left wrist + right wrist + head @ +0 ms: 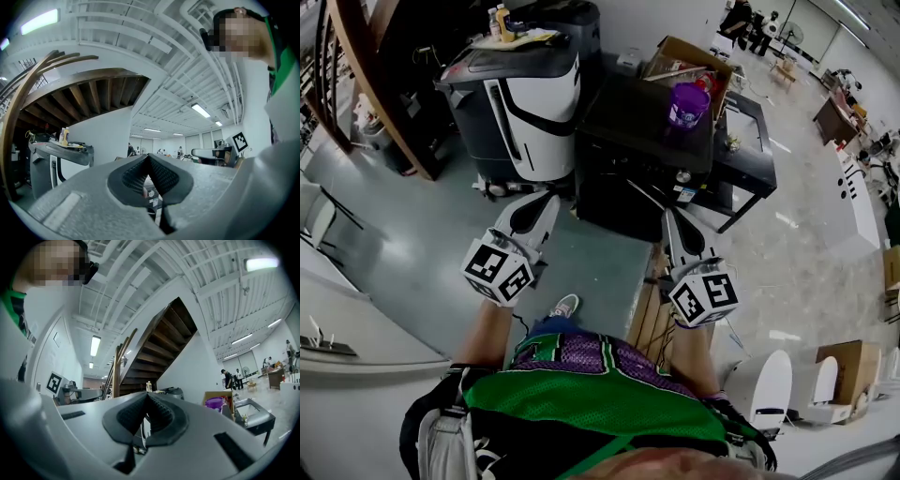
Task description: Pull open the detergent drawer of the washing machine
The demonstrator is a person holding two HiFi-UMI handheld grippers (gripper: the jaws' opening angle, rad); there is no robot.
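A black washing machine [637, 141] stands just ahead of me, with a small knob [682, 176] and a label on its front. I cannot pick out its detergent drawer. My left gripper [546, 199] is shut and empty; it hangs near the machine's lower left corner, apart from it. My right gripper [668, 217] is also shut and empty, just below the machine's front. In the left gripper view the pads [161, 176] meet at the tip, and a strip of the machine [152, 199] shows below them. The right gripper view shows its pads [159, 416] closed too.
A purple jug [687, 103] sits on the washing machine, with a cardboard box [689, 56] behind. A black-and-white machine [530, 94] stands at the left, a black table frame [750, 159] at the right. A wooden pallet [652, 314] lies by my feet. A wooden stair beam [366, 75] rises far left.
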